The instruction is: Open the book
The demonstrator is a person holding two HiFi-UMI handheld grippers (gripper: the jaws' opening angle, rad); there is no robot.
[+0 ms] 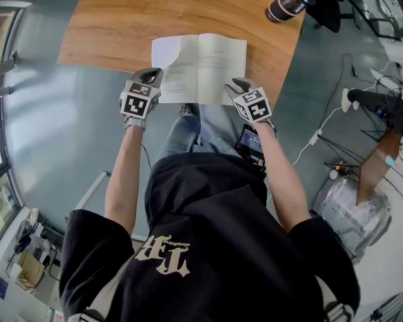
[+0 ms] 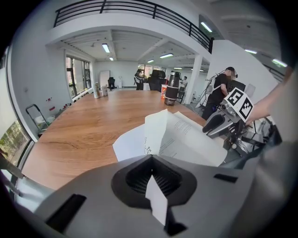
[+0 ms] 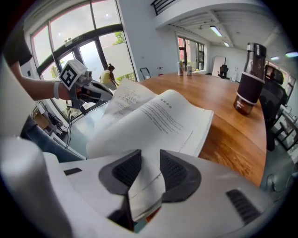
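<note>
Book (image 1: 211, 63) lay open on counter (image 1: 107, 34), at counter's 6 o'clock edge in head view. Left hand-held gripper (image 1: 151, 77) was pinched tight on one thin page (image 2: 157, 204) at book's 8 o'clock corner. Right hand-held gripper (image 1: 238, 83) was clamped on stack of pages (image 3: 146, 186) at 4 o'clock corner. Bottle (image 1: 281, 9) stood at book's 1 o'clock.

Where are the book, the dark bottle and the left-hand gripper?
book (image 1: 217, 63): head view, on its open right-hand page.
dark bottle (image 3: 248, 83): right gripper view, on its dark middle.
left gripper (image 1: 152, 75): head view, between its fingertips at the page edge.
</note>
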